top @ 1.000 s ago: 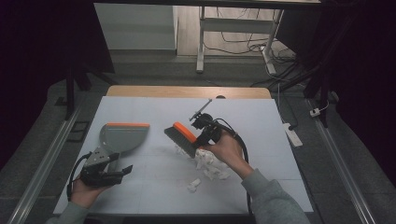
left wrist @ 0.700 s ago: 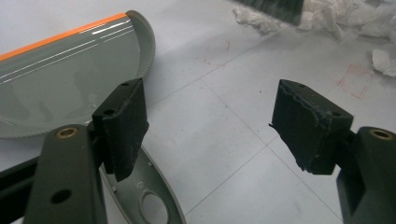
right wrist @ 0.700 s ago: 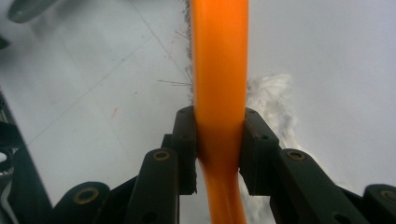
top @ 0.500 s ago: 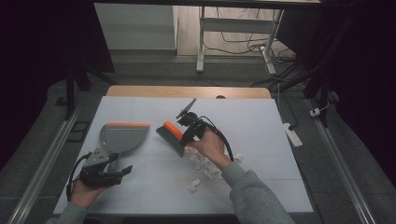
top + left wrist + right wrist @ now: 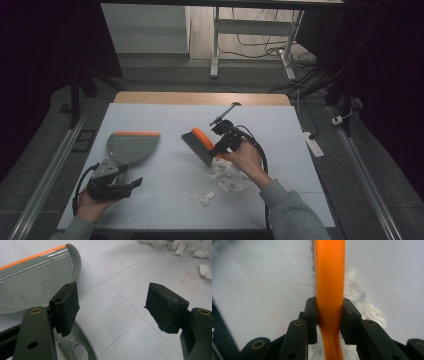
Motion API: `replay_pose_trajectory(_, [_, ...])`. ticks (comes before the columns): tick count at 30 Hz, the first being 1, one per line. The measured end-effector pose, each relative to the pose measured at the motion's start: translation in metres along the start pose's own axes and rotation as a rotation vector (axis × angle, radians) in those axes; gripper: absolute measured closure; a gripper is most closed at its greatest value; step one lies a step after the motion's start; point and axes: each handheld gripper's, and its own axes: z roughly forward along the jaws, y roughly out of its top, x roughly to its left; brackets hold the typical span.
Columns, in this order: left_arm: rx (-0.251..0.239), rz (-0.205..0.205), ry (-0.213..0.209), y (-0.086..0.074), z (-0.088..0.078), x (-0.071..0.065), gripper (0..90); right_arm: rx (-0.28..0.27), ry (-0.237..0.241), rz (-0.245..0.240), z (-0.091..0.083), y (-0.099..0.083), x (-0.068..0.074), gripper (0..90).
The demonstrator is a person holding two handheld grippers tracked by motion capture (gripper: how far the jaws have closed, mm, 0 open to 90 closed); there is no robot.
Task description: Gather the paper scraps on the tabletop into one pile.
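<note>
**Mid-sweep: brush raised beside the paper scraps, dustpan waiting**

Seemingly the work in hand is sweeping crumpled paper into a dustpan. From the high view, the right tool (image 5: 220, 145) clamps the orange handle of a brush (image 5: 199, 146), which hangs just left of the pile of paper scraps (image 5: 227, 175) on the white surface (image 5: 280, 130). The brush's long axis runs diagonally, bristle head toward the upper left, handle toward the hand at lower right. The left tool (image 5: 131, 184) sits near the surface's front left corner, at the handle end of the grey dustpan (image 5: 131, 146), whose orange lip faces away from the person.

In the left gripper view, the left tool's jaws stand wide apart with nothing between the pads; the dustpan (image 5: 32, 282) lies at left, its handle under the left jaw, and scraps (image 5: 190, 250) show at the far top right.

In the right gripper view, the right tool's jaws press both sides of the orange brush handle (image 5: 329, 277), which runs straight away from the camera, bristles (image 5: 312, 255) at its left edge.

Next, I judge, the brush must come down behind the scraps and drag them leftward, while the left tool closes on the dustpan handle and turns its lip toward the pile.
</note>
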Motion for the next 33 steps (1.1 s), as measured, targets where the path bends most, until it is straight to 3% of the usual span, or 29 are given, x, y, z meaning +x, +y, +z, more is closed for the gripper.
replay_pose_trajectory(8, [-0.007, -0.002, 0.002, -0.001, -0.002, 0.001, 27.9, -0.041, 0.060, -0.106, -0.023, -0.015, 0.021, 70.1])
replay_pose_trajectory(15, [-0.001, -0.006, 0.002, -0.001, 0.000, 0.001, 27.9, 0.066, 0.077, -0.212, -0.014, -0.049, 0.043, 70.1])
replay_pose_trajectory(24, [0.002, -0.015, -0.002, -0.001, 0.000, 0.002, 27.9, 0.123, 0.107, -0.393, -0.013, -0.066, 0.085, 70.2])
replay_pose_trajectory(28, [0.003, -0.014, -0.004, -0.001, 0.001, 0.002, 27.9, 0.180, 0.086, -0.417, 0.001, -0.070, 0.092, 70.1])
replay_pose_trajectory(33, [0.006, -0.013, -0.005, -0.001, 0.001, 0.002, 27.9, 0.232, 0.026, -0.403, 0.012, -0.071, 0.083, 70.1])
